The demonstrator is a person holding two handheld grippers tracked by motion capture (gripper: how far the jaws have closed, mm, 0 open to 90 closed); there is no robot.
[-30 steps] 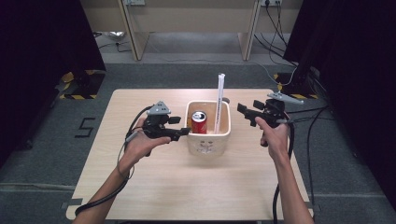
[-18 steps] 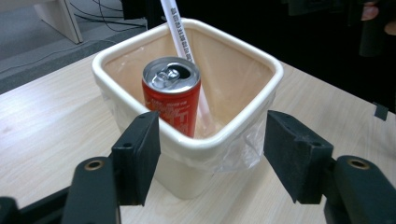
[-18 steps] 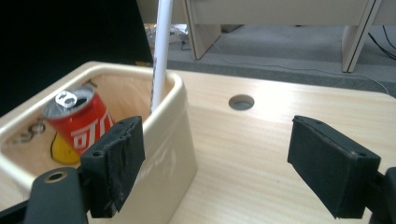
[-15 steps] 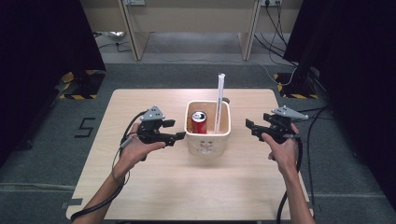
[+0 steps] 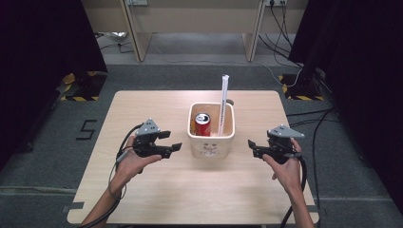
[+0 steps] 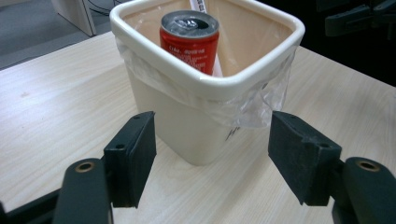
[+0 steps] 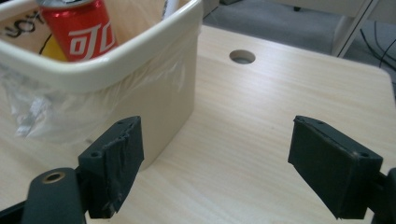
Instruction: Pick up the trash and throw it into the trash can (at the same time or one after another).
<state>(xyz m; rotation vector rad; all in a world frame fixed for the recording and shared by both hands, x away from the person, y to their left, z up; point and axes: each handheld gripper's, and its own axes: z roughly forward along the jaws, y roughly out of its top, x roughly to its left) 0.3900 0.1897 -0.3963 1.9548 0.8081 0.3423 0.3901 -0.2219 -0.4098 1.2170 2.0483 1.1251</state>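
Note:
A cream bin [image 5: 210, 146] with a clear plastic liner stands mid-table. Inside it are an upright red drink can [image 5: 203, 124] and a tall white tube [image 5: 223, 95] leaning on the far right side. My left gripper [image 5: 175, 141] hovers just left of the bin, pointing at it; its jaws have just been opening and nothing is between them. My right gripper [image 5: 252, 147] is right of the bin, open and empty. The left gripper view has its jaws [image 6: 212, 123] framing the bin's corner [image 6: 205, 86] and the can [image 6: 189, 39]. In the right gripper view, the gripper [image 7: 217, 126] faces the bin's wall [image 7: 116, 65] and the can [image 7: 88, 35].
The wooden table [image 5: 142, 109] has a round cable hole [image 5: 230, 101] behind the bin, also seen at the hole [image 7: 242, 56] in the right gripper view. Bare tabletop lies in front of the bin and on both sides. Desk legs and cables stand on the floor beyond.
Both hands have come down and toward the person; the right gripper dropped from beside the bin's rim to lower, the left drew back a little from the bin's wall.

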